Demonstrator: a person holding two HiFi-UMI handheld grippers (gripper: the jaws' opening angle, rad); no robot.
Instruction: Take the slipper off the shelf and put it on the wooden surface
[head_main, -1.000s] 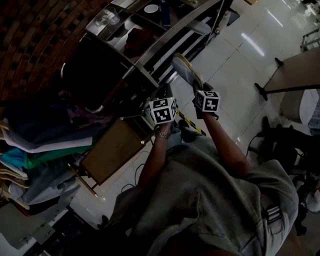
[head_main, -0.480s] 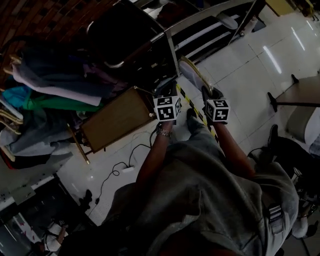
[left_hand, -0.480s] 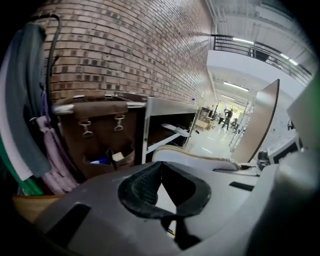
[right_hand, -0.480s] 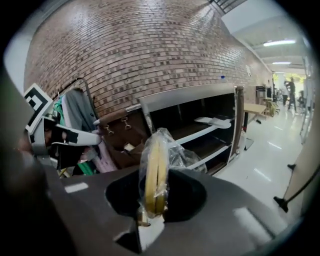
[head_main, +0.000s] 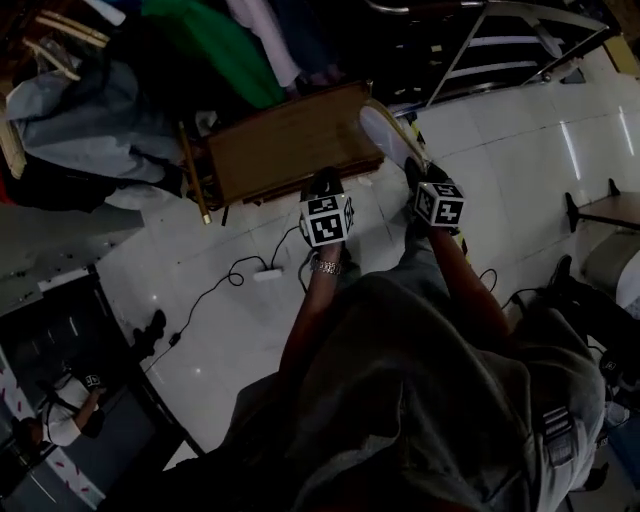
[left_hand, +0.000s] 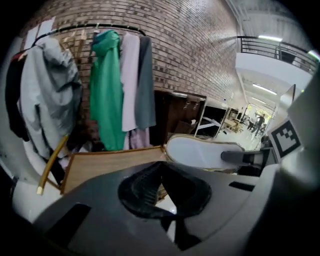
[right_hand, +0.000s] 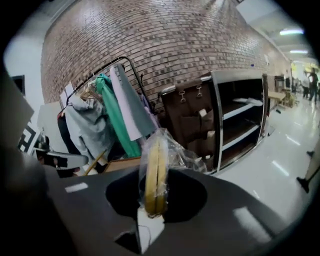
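The slipper (head_main: 385, 133), pale-soled with a yellow rim and wrapped in clear plastic, is held up edge-on by my right gripper (head_main: 413, 172). It hangs at the right end of the wooden surface (head_main: 290, 145), a low board on the floor. In the right gripper view the jaws pinch the slipper's yellow edge (right_hand: 154, 172); the wooden surface (right_hand: 120, 164) lies beyond it. My left gripper (head_main: 322, 186) hovers at the board's near edge, shut and holding nothing. The left gripper view shows the slipper's white sole (left_hand: 197, 151) to the right above the wooden surface (left_hand: 107, 162).
A clothes rack (left_hand: 107, 75) with several hanging garments stands behind the board against a brick wall. A brown cabinet (right_hand: 190, 112) and a metal shelf unit (right_hand: 240, 117) stand to the right. A cable (head_main: 225, 280) runs over the white floor. A person (head_main: 60, 415) stands far left.
Both grippers and the slipper have moved away from the shelf. The wooden surface, earlier off to the left, now lies straight ahead of them.
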